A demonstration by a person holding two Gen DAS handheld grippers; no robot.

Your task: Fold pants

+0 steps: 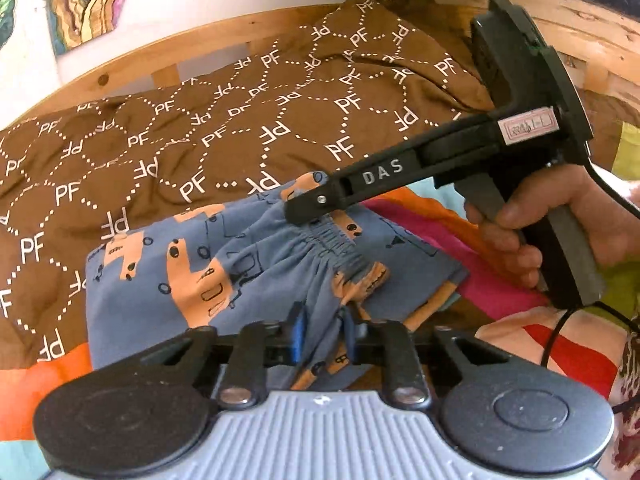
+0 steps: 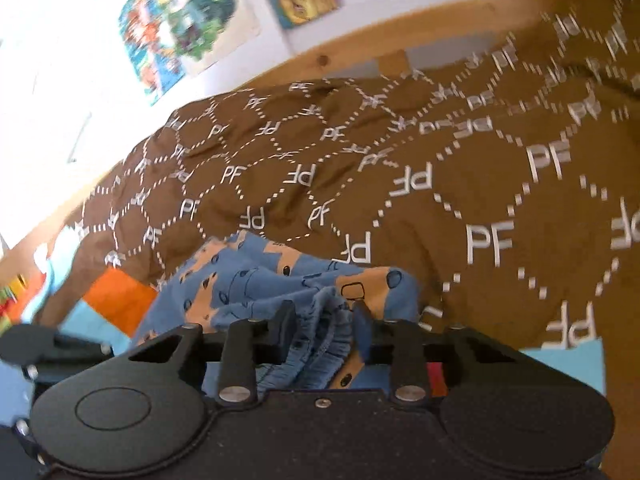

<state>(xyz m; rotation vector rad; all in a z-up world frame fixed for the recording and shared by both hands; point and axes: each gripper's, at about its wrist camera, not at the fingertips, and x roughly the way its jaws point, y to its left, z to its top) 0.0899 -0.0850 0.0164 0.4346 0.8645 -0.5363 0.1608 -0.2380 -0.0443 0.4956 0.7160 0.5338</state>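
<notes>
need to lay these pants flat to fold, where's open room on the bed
Free: the brown PF blanket between the pants and the wooden bed rail. Crowded: the near right, where the right gripper, the left gripper and a colourful patchwork cover sit.

Soft cloth pants, matt cloth blanket, wood frame

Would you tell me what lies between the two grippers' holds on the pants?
In the left wrist view, the gathered waistband spans from the right gripper to the left gripper.
</notes>
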